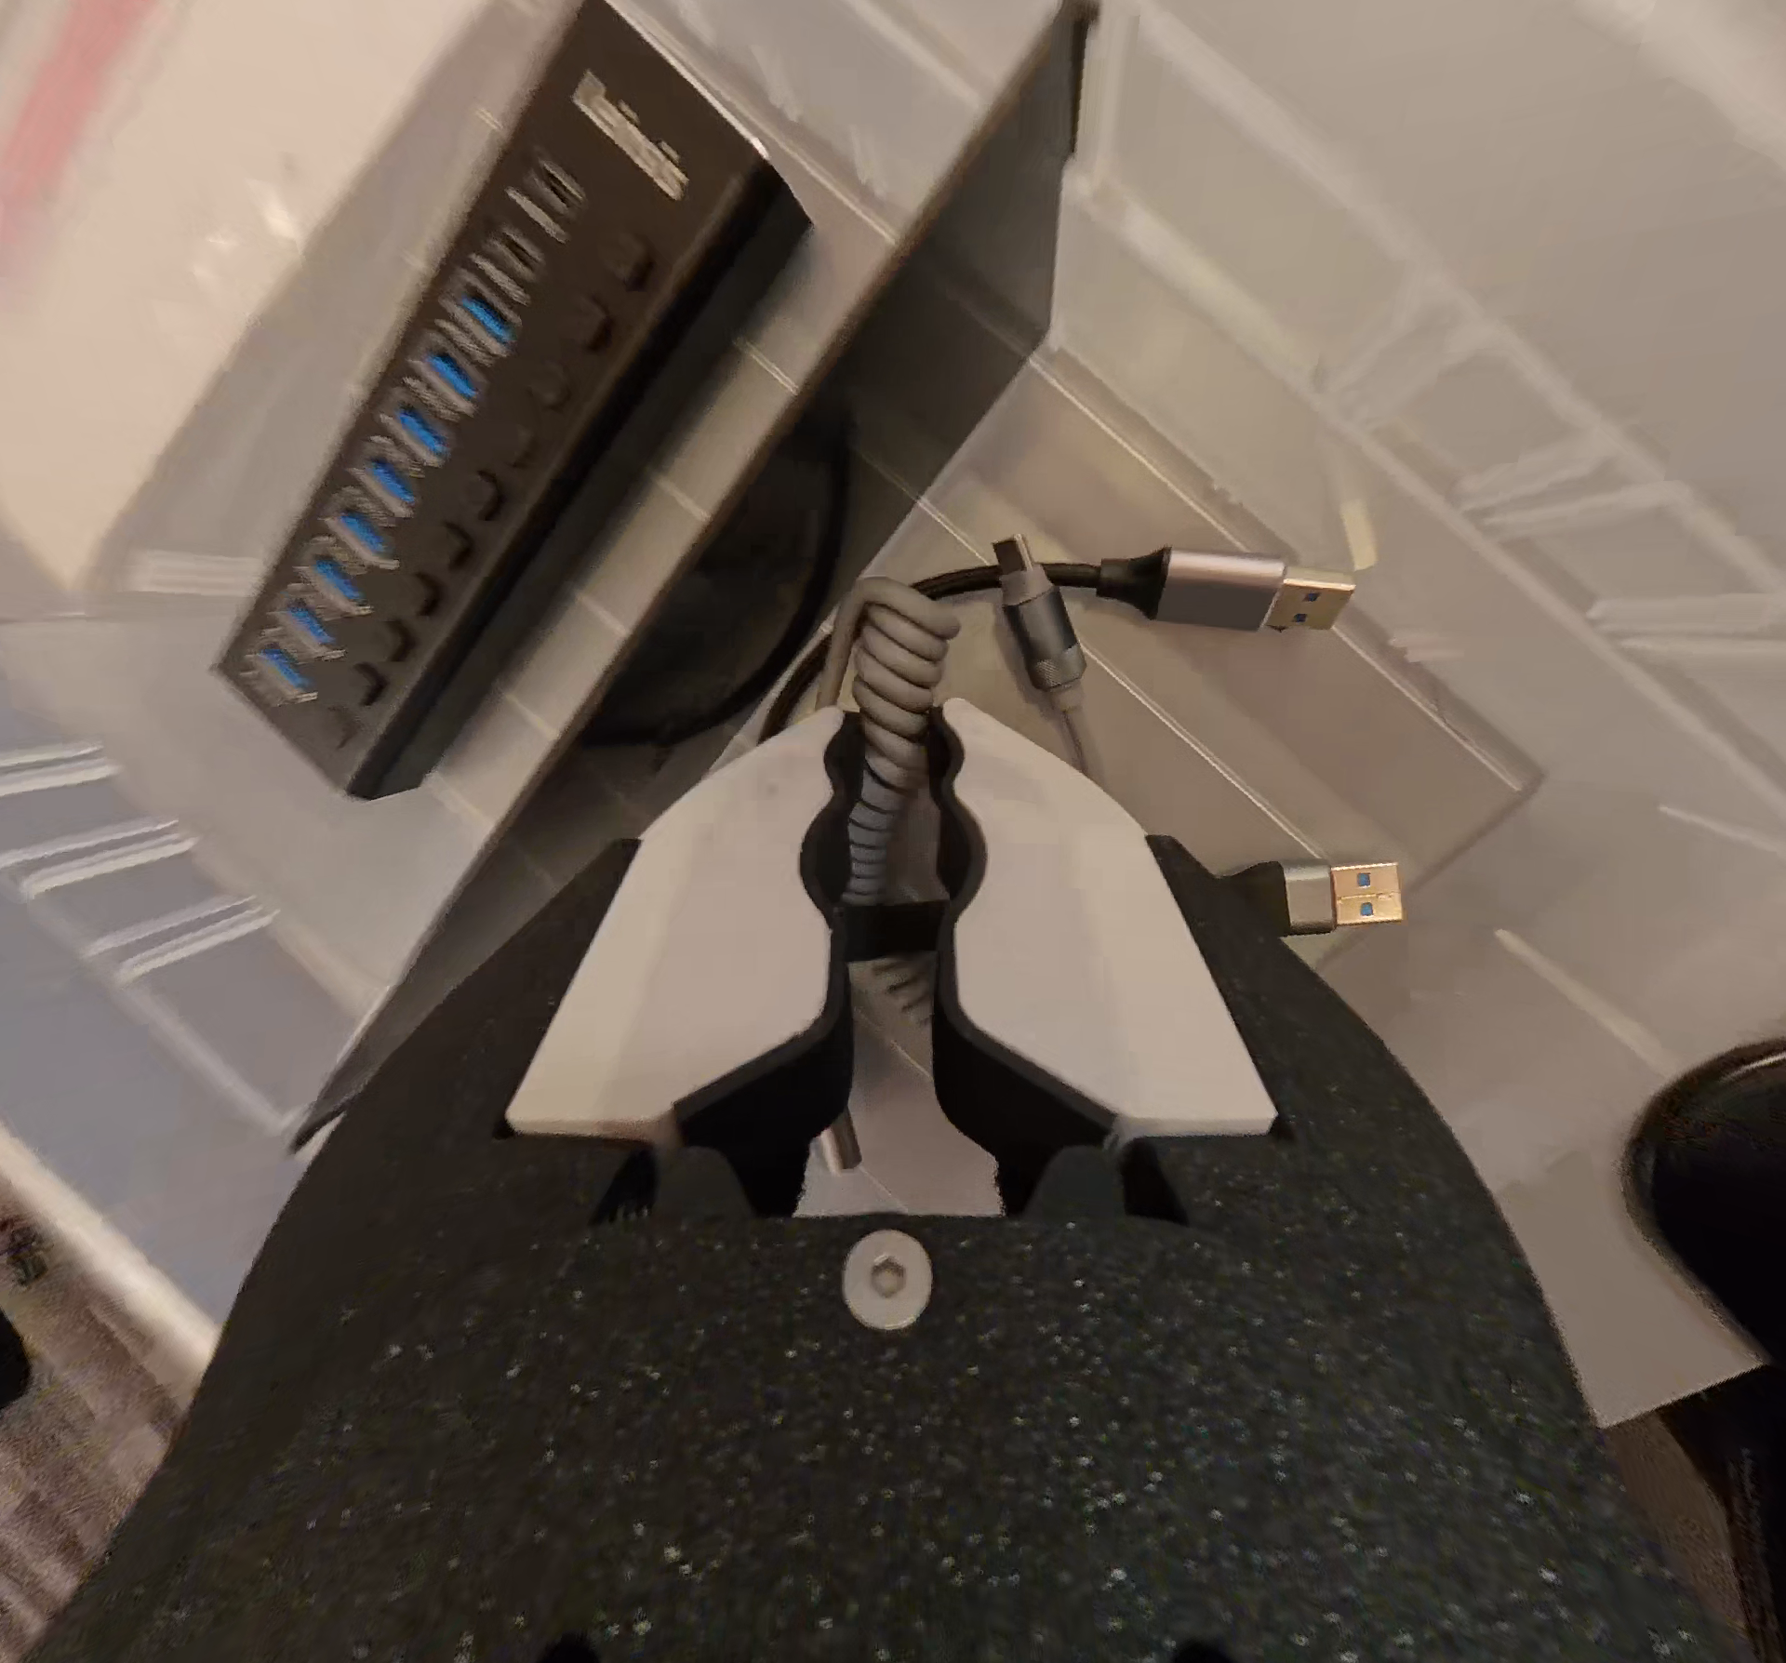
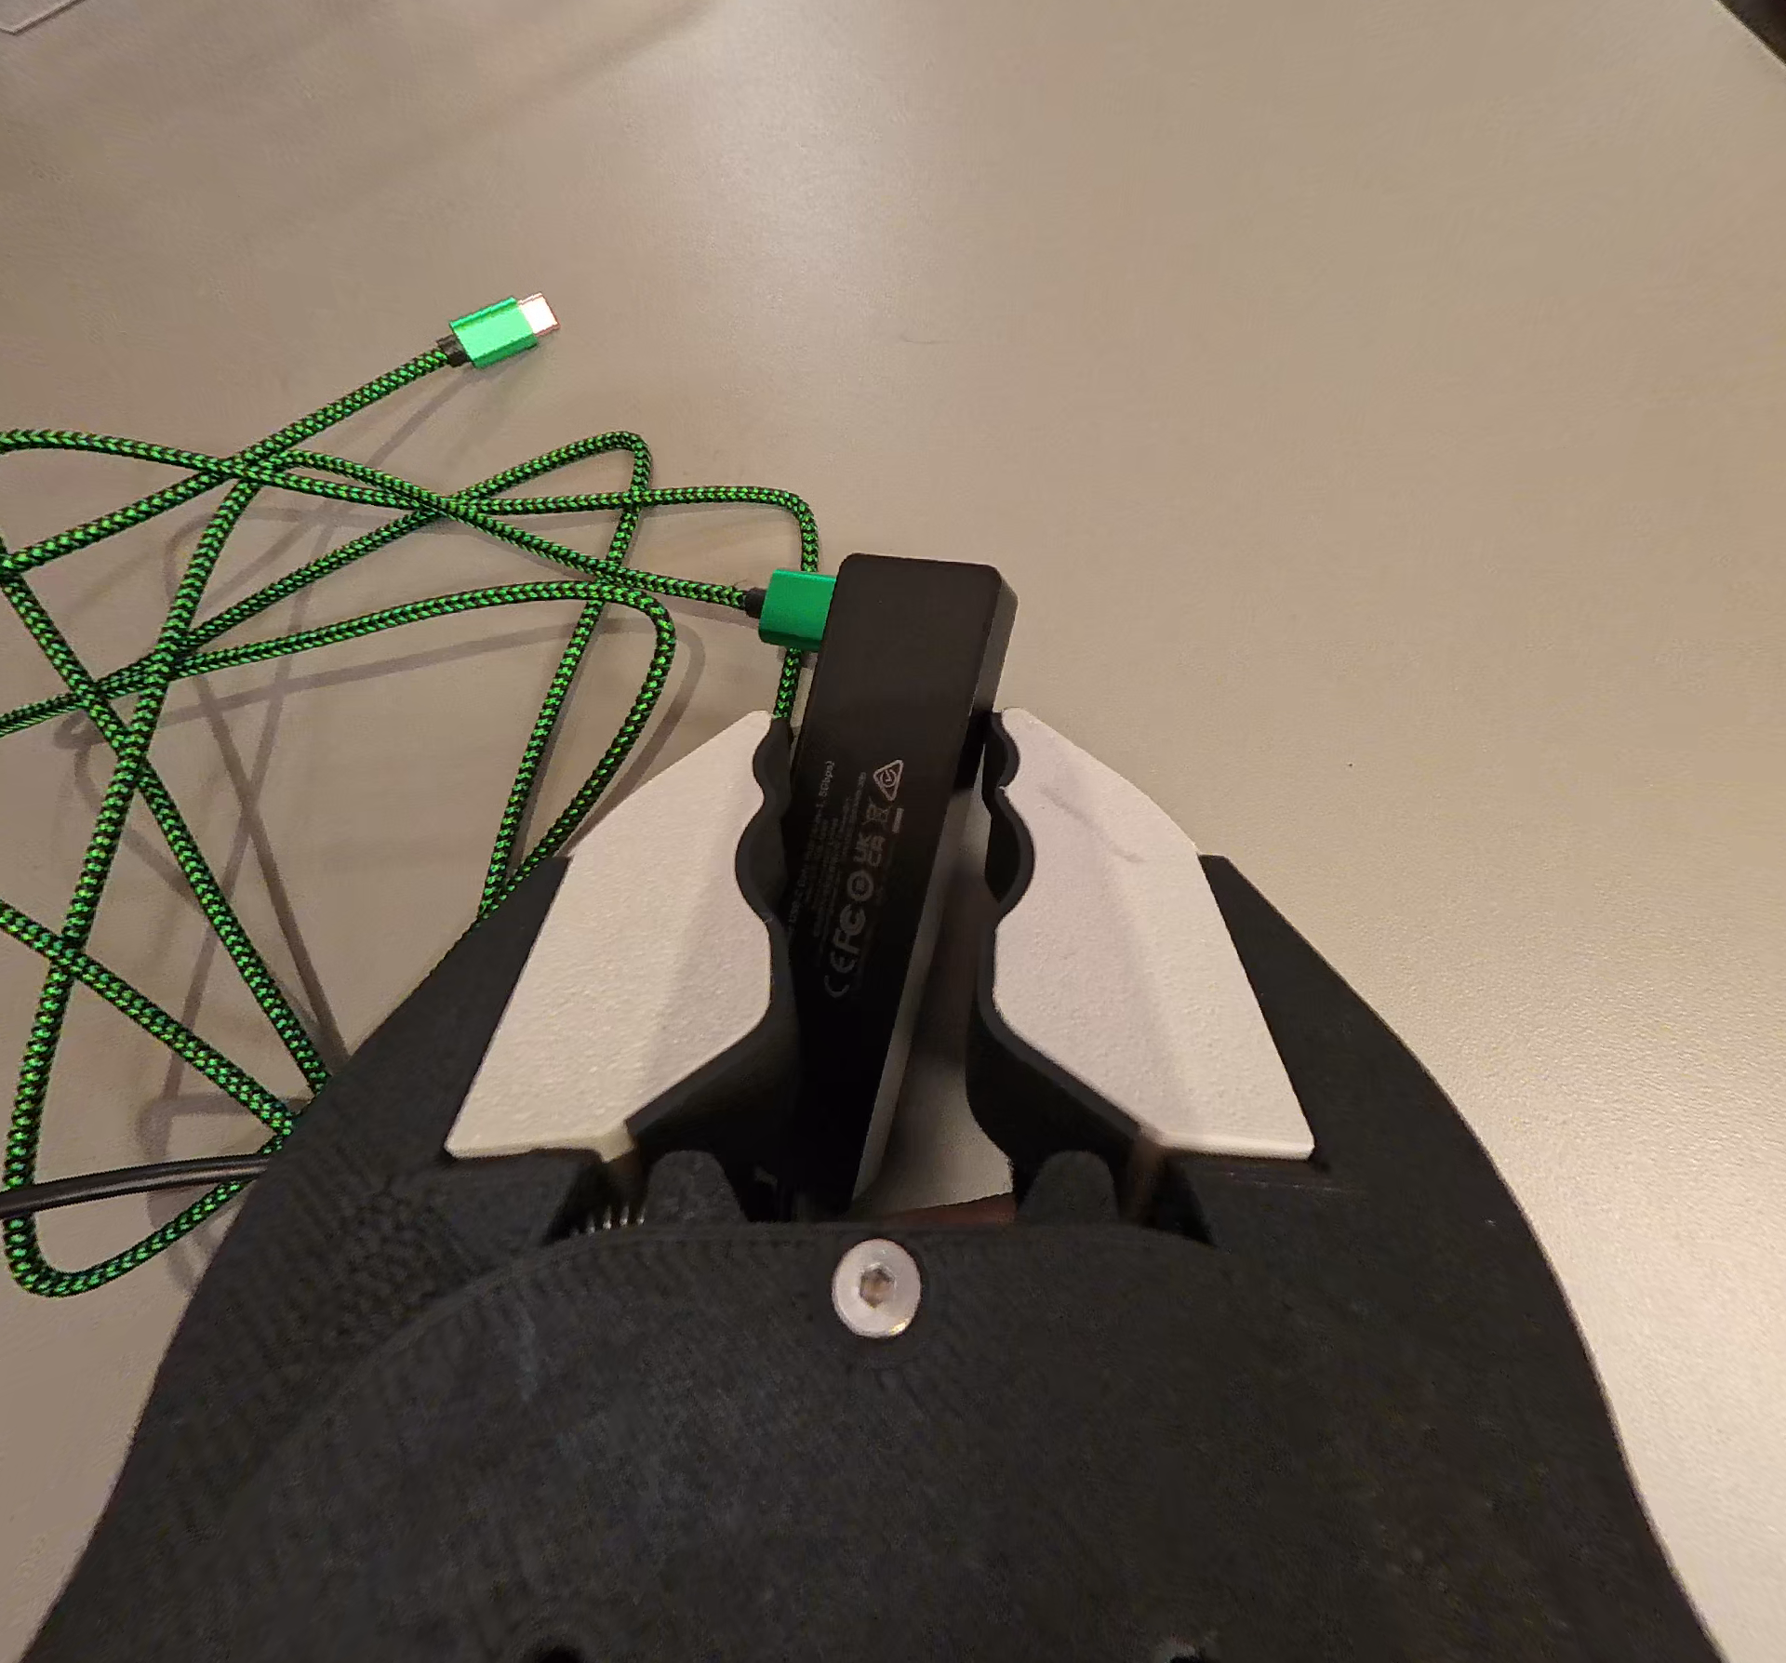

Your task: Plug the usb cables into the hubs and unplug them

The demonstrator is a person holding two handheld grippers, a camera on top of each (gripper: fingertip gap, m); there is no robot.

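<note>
Grey desk under the right gripper, whose fingers clamp a small black hub; green braided cable has one green plug seated in the hub side, other end loose on the desk. Left gripper fingers pinch a grey coiled cable, silver USB-A plugs dangling free. Only the left view shows the multi-port black hub in a clear bin, ports empty. Judging: one plug in, most plugging and unplugging left.
</note>
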